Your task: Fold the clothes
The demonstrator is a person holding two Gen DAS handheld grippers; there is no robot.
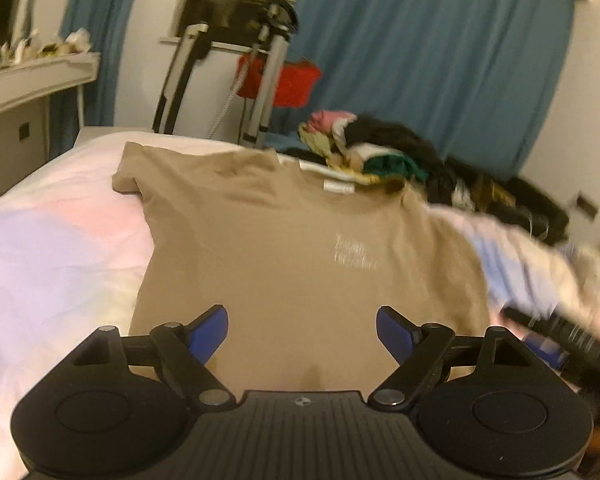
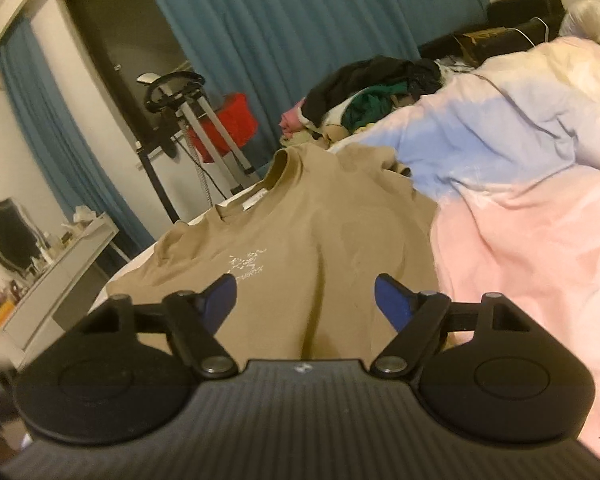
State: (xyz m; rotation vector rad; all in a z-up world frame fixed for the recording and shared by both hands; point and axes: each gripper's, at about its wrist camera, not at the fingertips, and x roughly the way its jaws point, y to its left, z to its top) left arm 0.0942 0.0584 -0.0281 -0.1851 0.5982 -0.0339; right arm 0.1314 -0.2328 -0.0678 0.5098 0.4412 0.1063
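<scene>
Across the bed point(image 1: 40, 232) the tan T-shirt point(image 1: 284, 240) lies flat and unfolded, unsorted clothes pile point(image 1: 384, 152) at the far edge; your left gripper point(image 1: 302, 330) and right gripper point(image 2: 305, 300) gape empty, so all folding remains.

- I'm looking at a tan T-shirt point(image 1: 268, 236) carrying small white print point(image 1: 354, 258).
- The duvet point(image 2: 520, 216) is showing pastel pink, lilac and cream patches.
- My left gripper point(image 1: 302, 330) and right gripper point(image 2: 305, 300) are wearing blue pads on black.
- Teal curtains point(image 1: 428, 52) are hanging behind.
</scene>
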